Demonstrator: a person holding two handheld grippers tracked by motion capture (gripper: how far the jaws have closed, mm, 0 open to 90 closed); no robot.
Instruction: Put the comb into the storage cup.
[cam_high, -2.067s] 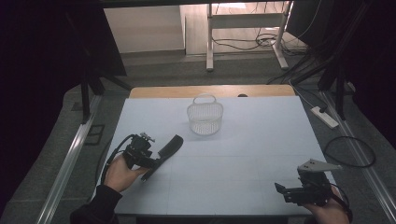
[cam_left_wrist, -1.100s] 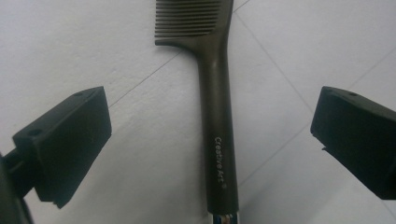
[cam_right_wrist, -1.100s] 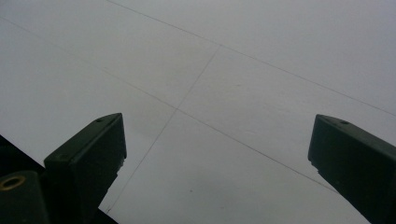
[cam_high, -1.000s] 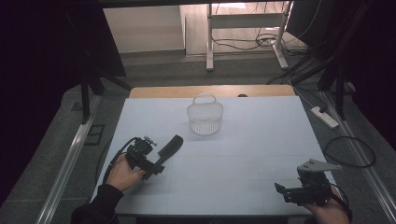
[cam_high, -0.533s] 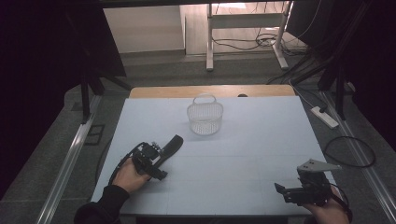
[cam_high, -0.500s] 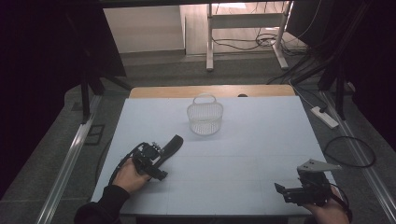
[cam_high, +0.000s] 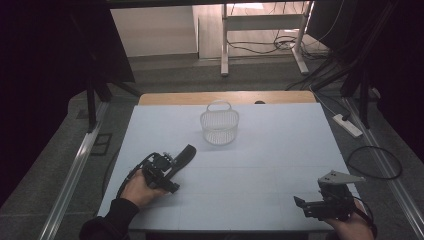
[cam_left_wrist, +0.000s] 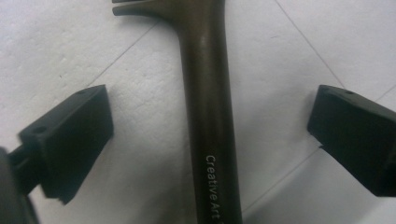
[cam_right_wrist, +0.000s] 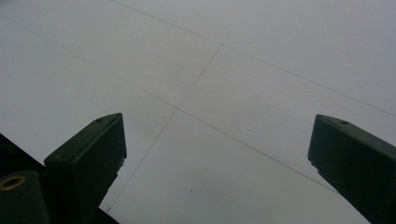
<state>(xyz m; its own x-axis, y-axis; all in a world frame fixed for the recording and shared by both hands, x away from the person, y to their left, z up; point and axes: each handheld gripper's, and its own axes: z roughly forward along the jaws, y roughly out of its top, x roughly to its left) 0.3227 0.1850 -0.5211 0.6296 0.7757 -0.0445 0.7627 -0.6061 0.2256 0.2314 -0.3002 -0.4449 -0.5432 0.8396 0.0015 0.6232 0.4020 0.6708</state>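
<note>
A dark long-handled tool (cam_high: 183, 155) lies on the white table (cam_high: 270, 150), left of the middle. Its handle (cam_left_wrist: 205, 93) carries the print "Creative Art" and ends in thin prongs at the far end. My left gripper (cam_high: 169, 169) is open, low over the table. The handle runs between its two jaws (cam_left_wrist: 210, 140) with a clear gap on each side. My right gripper (cam_high: 302, 204) is open near the front right corner. Between its jaws (cam_right_wrist: 215, 154) is bare table.
A white wire basket (cam_high: 219, 124) with a handle stands upright at the back middle of the table. A wooden strip (cam_high: 170, 98) edges the far side. Cables and a power strip (cam_high: 346, 125) lie on the floor to the right.
My left hand and gripper have shifted a little right and toward the near edge, closer along the tool's handle. The tool, the basket and the right gripper have stayed put.
</note>
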